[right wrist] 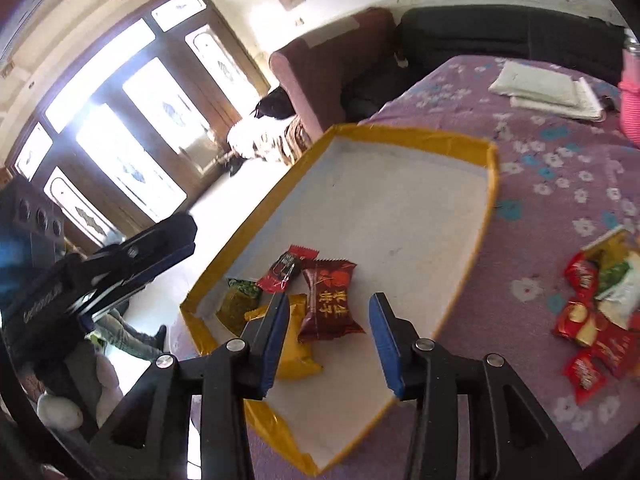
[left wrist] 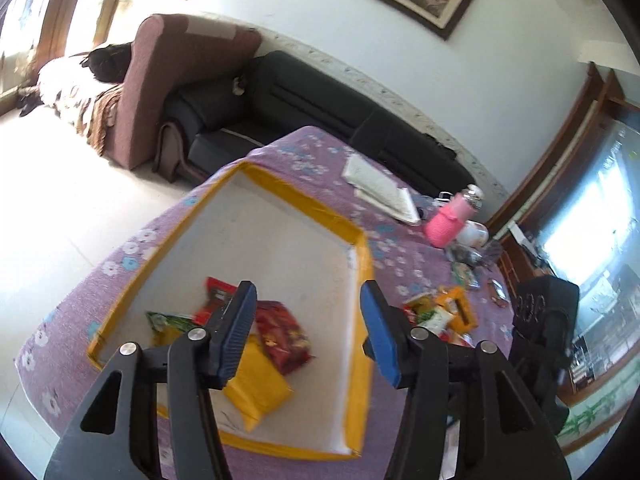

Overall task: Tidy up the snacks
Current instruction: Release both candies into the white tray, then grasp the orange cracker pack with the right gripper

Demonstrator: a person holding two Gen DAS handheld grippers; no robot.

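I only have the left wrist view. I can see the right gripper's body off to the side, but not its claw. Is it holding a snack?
Observer: No. The right claw is open and empty, pointed at the near end of the yellow-rimmed tray.
Operator: Part of the tray is blocked in my view. How many packets are in it?
Observer: Four: a green packet, a small red packet, a dark red packet and a yellow packet, clustered together at that end.
Operator: And what's left outside?
Observer: A loose pile, mostly red packets, lies on the purple tablecloth beside the tray.
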